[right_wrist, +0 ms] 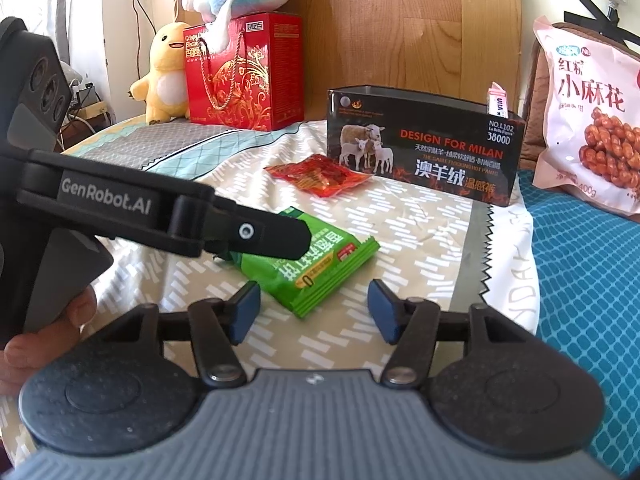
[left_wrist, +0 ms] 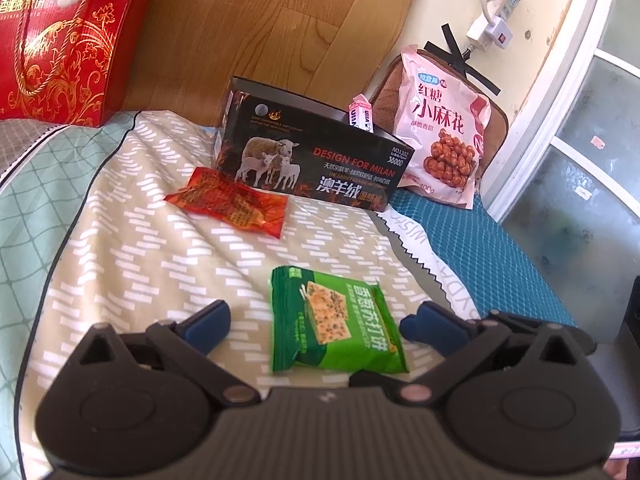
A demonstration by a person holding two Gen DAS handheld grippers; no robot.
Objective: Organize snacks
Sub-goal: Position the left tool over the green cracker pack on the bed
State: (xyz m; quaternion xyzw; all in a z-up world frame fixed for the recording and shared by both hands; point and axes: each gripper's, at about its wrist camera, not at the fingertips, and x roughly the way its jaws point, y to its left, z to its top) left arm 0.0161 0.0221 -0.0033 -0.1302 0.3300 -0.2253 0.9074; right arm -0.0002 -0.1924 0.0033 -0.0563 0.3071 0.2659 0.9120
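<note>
A green cracker packet [left_wrist: 336, 324] lies flat on the patterned cloth, between the open fingers of my left gripper [left_wrist: 314, 326], which is just above it. The packet also shows in the right wrist view [right_wrist: 316, 268], where one left finger covers its far end. My right gripper [right_wrist: 314, 310] is open and empty, just short of the packet's near corner. A red snack packet [left_wrist: 232, 200] [right_wrist: 320, 176] lies in front of the open black box [left_wrist: 316, 160] [right_wrist: 424, 148]. A small pink carton [left_wrist: 362, 114] [right_wrist: 498, 102] stands inside the box at its right end.
A large pink bag of twisted snacks [left_wrist: 440, 128] [right_wrist: 588, 120] leans against the wall to the right of the box. A red gift box [left_wrist: 68, 40] [right_wrist: 244, 72] stands at the back left with a yellow plush toy [right_wrist: 164, 76] beside it. A blue mat [left_wrist: 480, 248] lies at the right.
</note>
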